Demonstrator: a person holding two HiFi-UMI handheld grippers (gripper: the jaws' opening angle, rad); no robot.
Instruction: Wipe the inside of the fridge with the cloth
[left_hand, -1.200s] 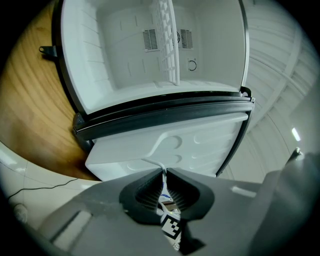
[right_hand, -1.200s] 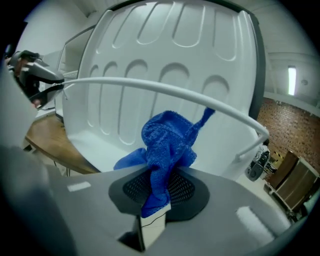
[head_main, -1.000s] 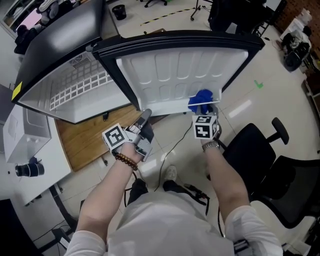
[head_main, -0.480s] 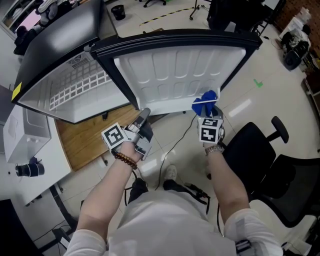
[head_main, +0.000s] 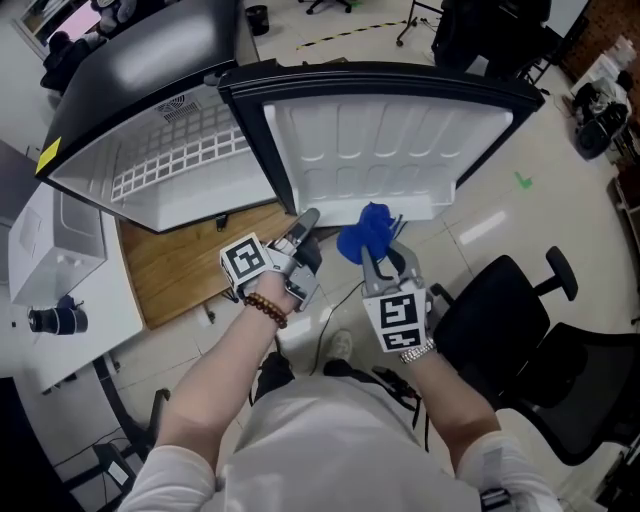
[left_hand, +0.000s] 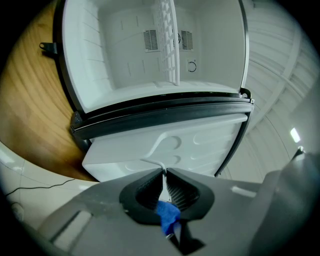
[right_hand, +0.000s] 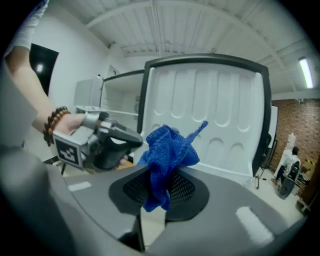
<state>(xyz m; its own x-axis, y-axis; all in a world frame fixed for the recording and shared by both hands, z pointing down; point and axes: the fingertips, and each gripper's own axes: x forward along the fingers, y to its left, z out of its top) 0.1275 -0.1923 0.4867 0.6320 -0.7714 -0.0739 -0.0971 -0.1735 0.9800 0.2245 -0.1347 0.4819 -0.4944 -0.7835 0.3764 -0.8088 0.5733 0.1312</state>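
Note:
The small fridge (head_main: 150, 130) stands open, and its white inside (left_hand: 125, 55) with a wire shelf (left_hand: 167, 45) shows in the left gripper view. Its door (head_main: 390, 140) is swung wide toward me. My left gripper (head_main: 305, 225) sits at the door's lower near corner, jaws shut on a thin white rail (left_hand: 152, 162) of the door. My right gripper (head_main: 372, 255) is shut on a bunched blue cloth (head_main: 362, 238), held in the air just right of the left gripper and short of the door. In the right gripper view the cloth (right_hand: 167, 152) hangs between the jaws, with the left gripper (right_hand: 107, 142) beside it.
A black office chair (head_main: 520, 320) stands at my right. A wooden board (head_main: 180, 270) lies under the fridge, and a white table (head_main: 60, 300) with a black lens (head_main: 45, 320) is at far left. A cable (head_main: 345, 295) trails on the floor by my feet.
My right gripper has carried the cloth away from the door's lower right edge, leftward and toward me, ending beside the left gripper. The left gripper has kept its place.

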